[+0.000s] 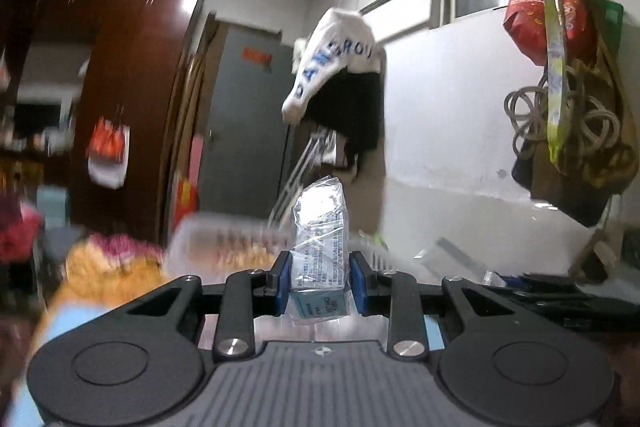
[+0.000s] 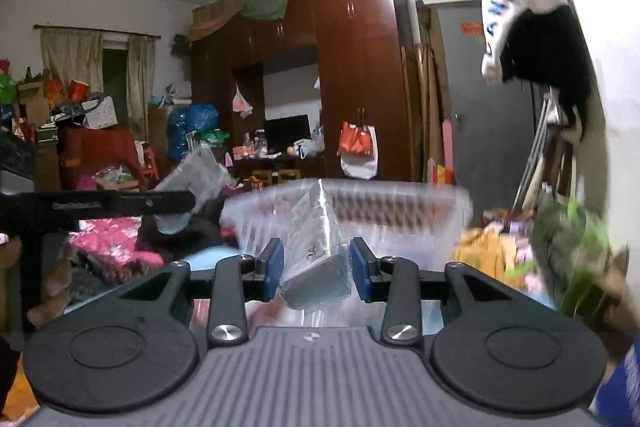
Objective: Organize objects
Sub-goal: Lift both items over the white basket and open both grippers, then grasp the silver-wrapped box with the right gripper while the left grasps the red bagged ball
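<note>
Blue letters "DANGROU" run along the white cloth [image 1: 334,61] hanging high ahead of the left gripper; the right wrist view shows "ANGROU". The wrapped box [image 2: 316,263] in the right gripper bears "24". Its other print is unreadable.

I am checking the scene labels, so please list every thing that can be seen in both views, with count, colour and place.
Wrapped box: two, pale grey-blue in clear film, one in each gripper.
Clear plastic basket: one, transparent, blurred, beyond the grippers.
Wardrobe: one, dark red-brown, back wall.
White cloth with blue letters: one, hanging on a rail.
Door: one, grey, beside the wardrobe.
Red and white bag: one, hanging on the wardrobe.
Coiled cable: one, grey, hanging at right wall.
Left gripper: black, blue pads, shut on a box.
Right gripper: same, shut on the other box.
</note>
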